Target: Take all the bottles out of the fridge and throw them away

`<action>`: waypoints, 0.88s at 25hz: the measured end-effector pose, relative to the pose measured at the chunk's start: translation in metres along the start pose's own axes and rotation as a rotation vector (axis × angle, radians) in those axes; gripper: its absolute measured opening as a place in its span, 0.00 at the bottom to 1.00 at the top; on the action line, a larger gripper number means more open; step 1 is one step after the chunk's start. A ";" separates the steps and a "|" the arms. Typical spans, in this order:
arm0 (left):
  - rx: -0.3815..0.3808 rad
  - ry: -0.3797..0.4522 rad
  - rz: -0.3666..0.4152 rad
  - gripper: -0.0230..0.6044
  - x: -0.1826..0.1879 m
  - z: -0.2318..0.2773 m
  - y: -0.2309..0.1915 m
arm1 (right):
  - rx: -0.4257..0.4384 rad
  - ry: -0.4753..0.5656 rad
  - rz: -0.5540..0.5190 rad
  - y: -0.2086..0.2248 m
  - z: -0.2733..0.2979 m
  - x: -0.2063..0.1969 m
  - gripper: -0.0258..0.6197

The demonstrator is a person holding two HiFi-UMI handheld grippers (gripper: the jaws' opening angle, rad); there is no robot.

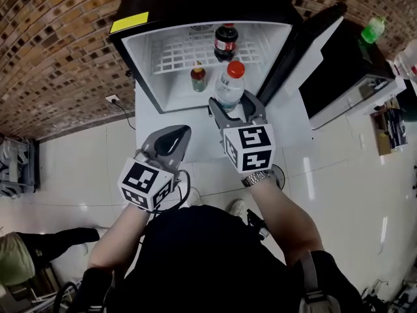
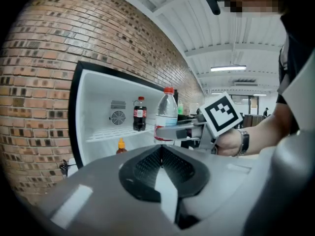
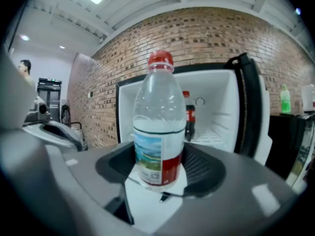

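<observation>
Right claw (image 1: 236, 107) clamps the water bottle (image 1: 230, 83) before the fridge (image 1: 146, 64). Left claw (image 1: 171, 139) is together and empty. Cola bottle (image 1: 225, 42) and small bottle (image 1: 198, 77) remain inside.

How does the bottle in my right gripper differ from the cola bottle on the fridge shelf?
The water bottle is clear with a scenic label; the cola bottle is dark with a red label. The water bottle is outside the fridge, clamped in the right gripper; the cola bottle stands on the wire shelf inside. Both are upright with red caps.
</observation>
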State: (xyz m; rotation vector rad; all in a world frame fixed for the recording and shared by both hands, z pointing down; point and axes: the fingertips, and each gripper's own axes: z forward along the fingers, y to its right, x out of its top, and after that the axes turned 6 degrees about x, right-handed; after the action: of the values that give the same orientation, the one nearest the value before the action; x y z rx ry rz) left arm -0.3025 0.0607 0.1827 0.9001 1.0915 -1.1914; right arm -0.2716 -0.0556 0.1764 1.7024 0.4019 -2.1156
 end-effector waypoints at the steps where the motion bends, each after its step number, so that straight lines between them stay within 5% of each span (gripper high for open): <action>1: -0.015 -0.004 0.003 0.04 0.000 0.006 0.015 | 0.000 -0.006 0.000 0.005 -0.017 -0.007 0.48; 8: -0.145 -0.015 0.035 0.04 -0.009 0.060 0.130 | -0.043 -0.102 0.032 0.065 -0.129 -0.083 0.48; 15: -0.282 -0.075 0.047 0.04 -0.052 0.113 0.245 | -0.110 -0.241 0.119 0.118 -0.230 -0.191 0.48; 22: -0.382 -0.171 0.083 0.04 -0.119 0.164 0.314 | -0.148 -0.329 0.170 0.152 -0.274 -0.297 0.48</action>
State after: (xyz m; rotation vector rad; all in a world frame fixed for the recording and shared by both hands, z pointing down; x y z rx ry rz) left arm 0.0313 -0.0127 0.3343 0.5328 1.0841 -0.9305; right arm 0.0911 -0.0275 0.4094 1.2324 0.2948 -2.1314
